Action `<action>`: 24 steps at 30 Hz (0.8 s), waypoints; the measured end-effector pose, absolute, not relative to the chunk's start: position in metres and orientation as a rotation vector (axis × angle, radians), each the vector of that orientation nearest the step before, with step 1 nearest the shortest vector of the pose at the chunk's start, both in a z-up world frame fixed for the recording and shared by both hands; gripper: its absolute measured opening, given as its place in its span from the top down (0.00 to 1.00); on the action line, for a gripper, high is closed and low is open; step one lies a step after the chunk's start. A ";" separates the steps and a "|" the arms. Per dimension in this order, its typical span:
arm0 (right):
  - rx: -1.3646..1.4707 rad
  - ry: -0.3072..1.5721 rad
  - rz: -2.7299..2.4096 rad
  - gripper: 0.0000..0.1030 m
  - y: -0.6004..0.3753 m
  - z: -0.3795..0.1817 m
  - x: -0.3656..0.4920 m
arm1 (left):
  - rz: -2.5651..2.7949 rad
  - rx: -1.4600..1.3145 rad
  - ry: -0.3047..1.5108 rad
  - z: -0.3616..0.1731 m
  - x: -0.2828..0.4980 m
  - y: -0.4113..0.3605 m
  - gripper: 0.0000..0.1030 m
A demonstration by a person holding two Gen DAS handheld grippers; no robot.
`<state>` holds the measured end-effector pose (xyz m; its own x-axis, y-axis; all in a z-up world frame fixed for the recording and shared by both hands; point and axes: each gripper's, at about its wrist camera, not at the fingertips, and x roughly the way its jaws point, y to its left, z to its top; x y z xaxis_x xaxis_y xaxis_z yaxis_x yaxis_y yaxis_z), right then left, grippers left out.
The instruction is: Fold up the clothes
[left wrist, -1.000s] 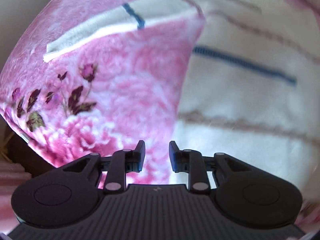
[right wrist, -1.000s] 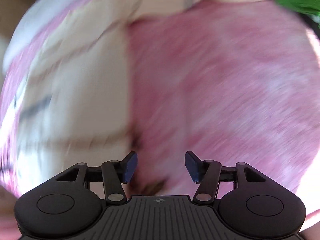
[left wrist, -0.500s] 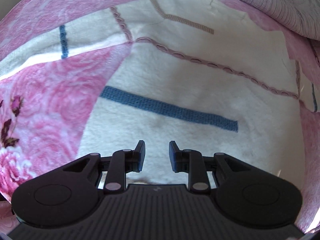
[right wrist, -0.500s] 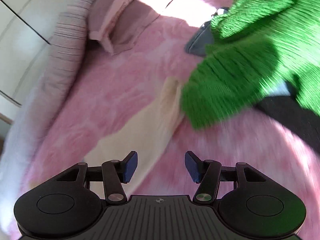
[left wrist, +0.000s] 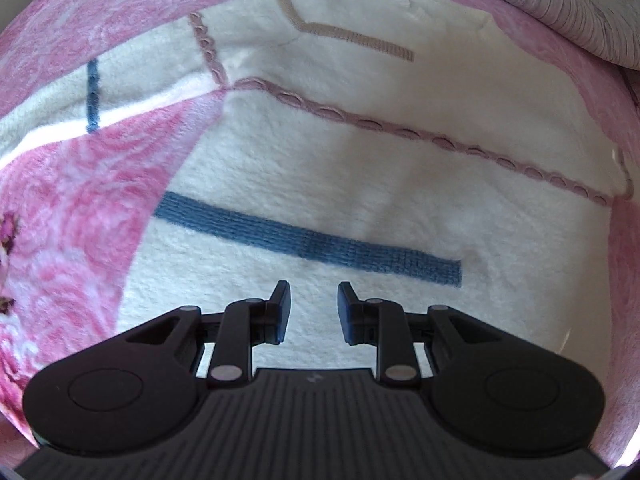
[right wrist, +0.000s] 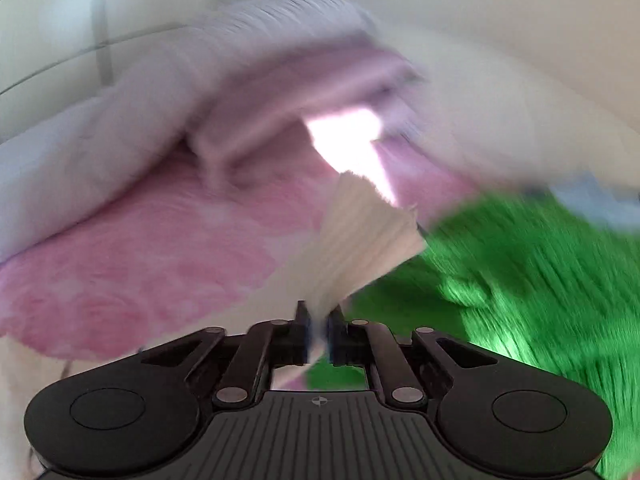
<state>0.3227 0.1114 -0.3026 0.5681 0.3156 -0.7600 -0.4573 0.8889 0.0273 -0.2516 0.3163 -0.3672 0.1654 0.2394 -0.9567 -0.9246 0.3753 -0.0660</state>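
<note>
meanwhile, spread flat on the pink floral bedspread: cream sweater, with left gripper parted and empty just above its hem. pinched shut in right gripper: only the ribbed cuff of that sweater, beside a green knit. likely to slip free on a fast swing, or to snag the green knit and drag it along

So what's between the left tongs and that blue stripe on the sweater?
Only bare cream knit of the sweater, seen in the left wrist view, separates the tongs from the stripe.
</note>
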 end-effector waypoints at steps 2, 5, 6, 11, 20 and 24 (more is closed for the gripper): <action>-0.162 0.978 0.446 0.87 0.094 -0.343 0.344 | 0.945 -0.796 1.091 -0.372 -0.246 0.314 0.78; -0.053 1.157 0.386 0.75 0.066 -0.397 0.365 | 0.912 -0.755 1.108 -0.372 -0.241 0.309 0.78; 0.059 1.146 0.379 0.68 0.051 -0.398 0.363 | 0.912 -0.751 1.110 -0.372 -0.243 0.309 0.78; 0.373 1.023 0.295 0.52 -0.016 -0.391 0.340 | 0.947 -0.781 1.121 -0.372 -0.260 0.310 0.79; 0.010 0.922 0.512 0.55 0.024 -0.391 0.317 | 0.929 -0.777 1.109 -0.377 -0.253 0.307 0.79; -0.177 0.913 0.368 0.54 0.042 -0.391 0.300 | 0.942 -0.748 1.105 -0.375 -0.264 0.308 0.79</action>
<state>0.3005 0.0423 -0.3909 0.5541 0.2357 -0.7984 -0.3842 0.9232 0.0059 -0.2641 0.3084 -0.3746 0.1601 0.2464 -0.9559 -0.9048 0.4238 -0.0423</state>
